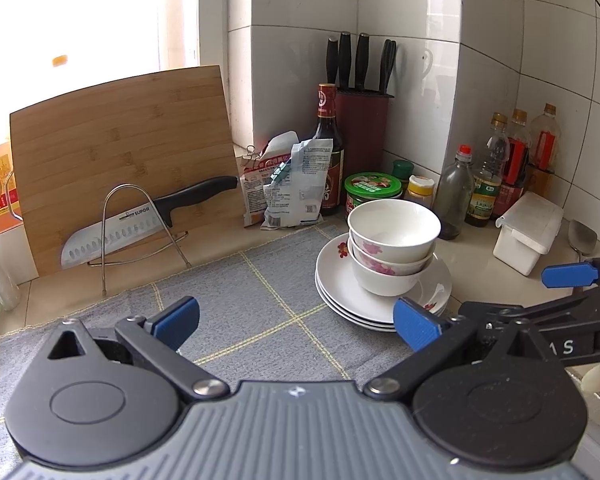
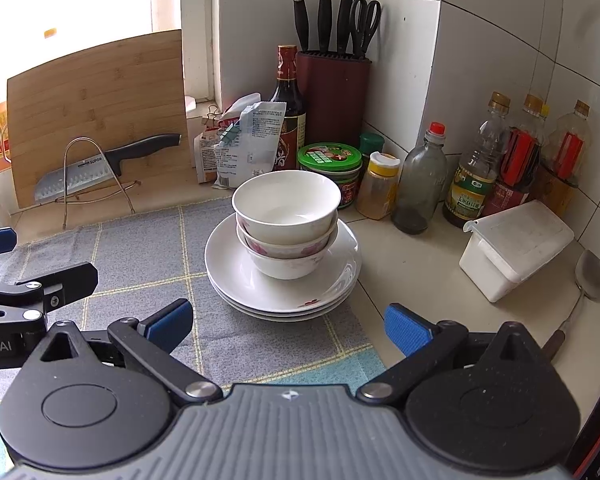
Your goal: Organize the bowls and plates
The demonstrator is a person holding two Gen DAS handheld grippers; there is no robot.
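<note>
Three white bowls (image 1: 394, 229) with pink flowers are nested on a stack of three white plates (image 1: 340, 280), at the right edge of a grey checked cloth (image 1: 236, 300). The bowls (image 2: 286, 206) and plates (image 2: 236, 276) also show in the right wrist view, straight ahead. My left gripper (image 1: 296, 324) is open and empty, low over the cloth, left of the stack. My right gripper (image 2: 288, 326) is open and empty, just in front of the plates. It also shows at the right of the left wrist view (image 1: 568, 276).
A bamboo cutting board (image 1: 120, 152) and a knife (image 1: 148, 216) on a wire stand (image 1: 140, 236) are at the back left. Bags, a sauce bottle (image 1: 328, 140), a knife block (image 1: 362, 132), jars and oil bottles (image 2: 476, 172) line the wall. A white lidded box (image 2: 516, 248) and a spatula (image 2: 588, 276) lie right.
</note>
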